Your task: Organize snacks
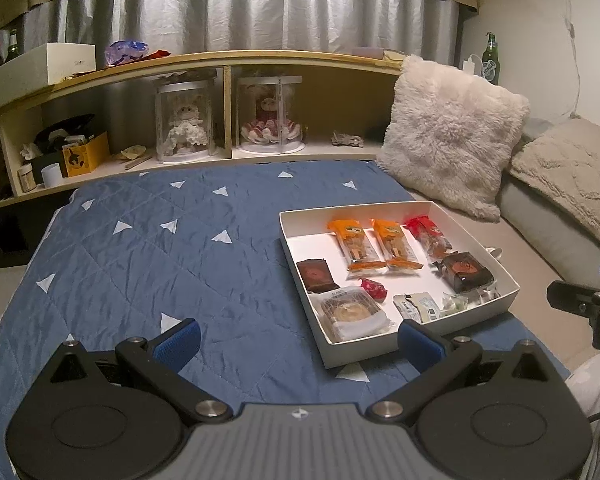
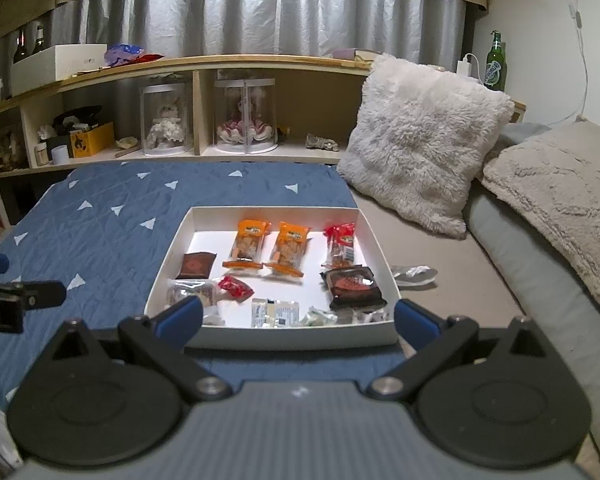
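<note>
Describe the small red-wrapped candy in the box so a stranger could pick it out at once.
On the blue quilt lies a shallow white box of snacks. Near the middle of its floor, just nearer the camera than the two orange packets, lies the red candy. It is the smallest red item, crumpled, unlike the long red packet at the far right.

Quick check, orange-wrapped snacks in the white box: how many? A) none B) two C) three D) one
B: two orange packs lie side by side in the white box, left of the red-wrapped pack; the left wrist view shows the same pair.
</note>
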`<state>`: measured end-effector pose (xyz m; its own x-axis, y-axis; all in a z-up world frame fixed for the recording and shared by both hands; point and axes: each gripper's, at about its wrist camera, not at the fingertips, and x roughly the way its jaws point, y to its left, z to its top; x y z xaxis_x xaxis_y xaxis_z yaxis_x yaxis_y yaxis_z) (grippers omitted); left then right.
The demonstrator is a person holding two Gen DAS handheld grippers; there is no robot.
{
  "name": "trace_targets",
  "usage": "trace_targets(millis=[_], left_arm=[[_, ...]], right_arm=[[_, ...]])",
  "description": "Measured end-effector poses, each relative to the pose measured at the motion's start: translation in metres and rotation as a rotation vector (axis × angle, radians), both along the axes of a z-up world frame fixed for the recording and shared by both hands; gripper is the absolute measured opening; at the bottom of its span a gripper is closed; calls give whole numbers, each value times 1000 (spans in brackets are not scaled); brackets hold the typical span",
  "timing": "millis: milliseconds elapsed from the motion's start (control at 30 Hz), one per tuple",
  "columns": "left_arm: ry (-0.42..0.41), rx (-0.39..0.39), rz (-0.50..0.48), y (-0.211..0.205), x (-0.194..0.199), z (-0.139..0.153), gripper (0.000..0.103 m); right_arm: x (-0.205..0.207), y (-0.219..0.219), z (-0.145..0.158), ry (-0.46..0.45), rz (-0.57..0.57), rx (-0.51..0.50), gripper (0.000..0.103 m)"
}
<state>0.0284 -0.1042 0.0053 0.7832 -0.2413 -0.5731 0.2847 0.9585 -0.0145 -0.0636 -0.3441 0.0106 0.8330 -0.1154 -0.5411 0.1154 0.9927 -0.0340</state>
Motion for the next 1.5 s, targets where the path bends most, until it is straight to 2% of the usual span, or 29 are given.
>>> trace_targets(millis=[1500], left_arm=[[-8, -5, -2, 1, -3, 1, 103]], right_arm=[[1, -4, -1, -2, 12, 3, 102]])
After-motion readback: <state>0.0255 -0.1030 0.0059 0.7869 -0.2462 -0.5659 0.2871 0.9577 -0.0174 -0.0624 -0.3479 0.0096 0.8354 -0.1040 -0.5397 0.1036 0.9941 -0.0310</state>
